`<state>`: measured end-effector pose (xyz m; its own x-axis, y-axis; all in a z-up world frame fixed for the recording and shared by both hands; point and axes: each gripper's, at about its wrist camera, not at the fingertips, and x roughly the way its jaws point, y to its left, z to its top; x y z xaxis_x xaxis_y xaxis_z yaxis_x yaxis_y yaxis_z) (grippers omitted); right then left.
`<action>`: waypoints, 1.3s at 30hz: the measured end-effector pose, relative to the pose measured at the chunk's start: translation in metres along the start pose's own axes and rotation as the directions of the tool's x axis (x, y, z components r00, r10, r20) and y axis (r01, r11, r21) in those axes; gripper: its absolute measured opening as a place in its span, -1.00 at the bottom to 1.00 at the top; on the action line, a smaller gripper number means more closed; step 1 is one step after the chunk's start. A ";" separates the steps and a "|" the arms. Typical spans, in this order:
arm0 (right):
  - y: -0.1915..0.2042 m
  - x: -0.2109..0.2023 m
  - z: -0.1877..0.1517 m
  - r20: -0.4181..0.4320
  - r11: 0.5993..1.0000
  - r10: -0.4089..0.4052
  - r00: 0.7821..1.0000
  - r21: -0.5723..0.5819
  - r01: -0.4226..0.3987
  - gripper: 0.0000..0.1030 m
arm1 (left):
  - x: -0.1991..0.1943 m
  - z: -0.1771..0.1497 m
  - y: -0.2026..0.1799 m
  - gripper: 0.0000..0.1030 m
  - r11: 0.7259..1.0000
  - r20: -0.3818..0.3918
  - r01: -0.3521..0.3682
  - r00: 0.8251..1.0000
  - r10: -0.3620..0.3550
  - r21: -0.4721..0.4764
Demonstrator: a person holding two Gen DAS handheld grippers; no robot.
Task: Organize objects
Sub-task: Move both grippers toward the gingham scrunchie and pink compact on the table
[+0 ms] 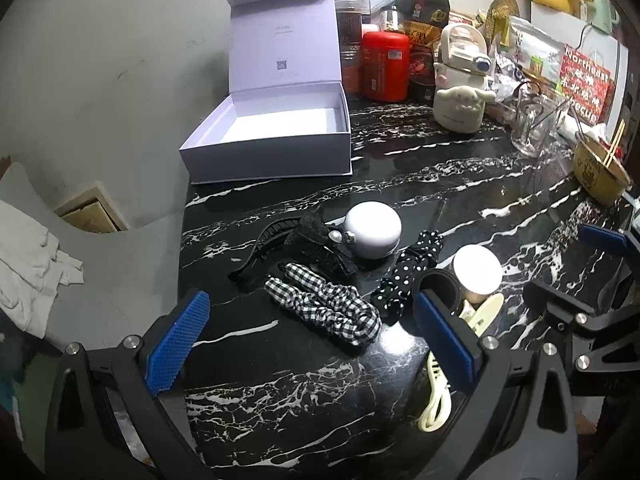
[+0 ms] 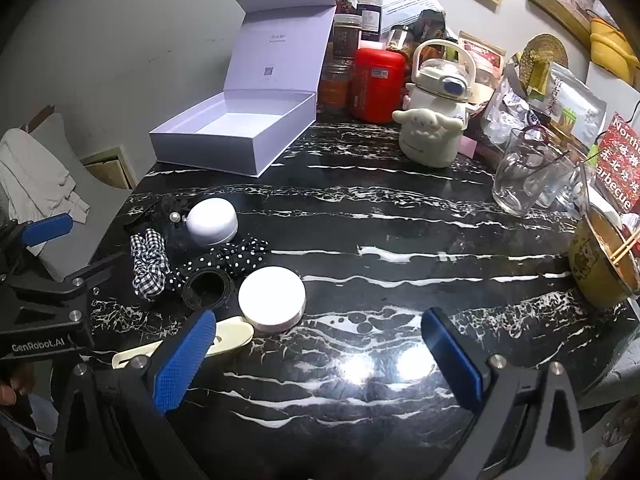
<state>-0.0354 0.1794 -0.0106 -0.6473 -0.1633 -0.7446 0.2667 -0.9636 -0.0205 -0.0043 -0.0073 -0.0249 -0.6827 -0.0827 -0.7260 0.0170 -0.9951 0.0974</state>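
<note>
Scrunchies (image 1: pixel 324 304), jars (image 2: pixel 272 300) and a clip (image 2: pixel 224 338) crowd the tabletop (image 2: pixel 400 240); both grippers (image 1: pixel 312 344) (image 2: pixel 320 356) spread empty, box (image 1: pixel 272 136) at 11 o'clock.

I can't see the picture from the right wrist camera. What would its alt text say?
An open hand-held gripper with blue fingers hovers empty over a black marble table. To its left lie hair scrunchies, a white round case, a white-lidded jar and a cream hair clip. An open white box, empty, sits further back.
</note>
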 end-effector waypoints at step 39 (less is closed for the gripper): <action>-0.011 0.021 -0.013 0.007 0.988 0.151 0.988 -0.004 -0.151 0.26 | 0.010 -0.019 -0.002 0.41 0.994 0.019 0.050 0.999 -0.049 -0.099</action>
<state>-0.0427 0.1897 -0.0351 -0.6042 -0.3088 -0.7346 0.3647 -0.9268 0.0897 0.0029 -0.0074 -0.0459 -0.6968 -0.0330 -0.7165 0.0546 -0.9985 -0.0072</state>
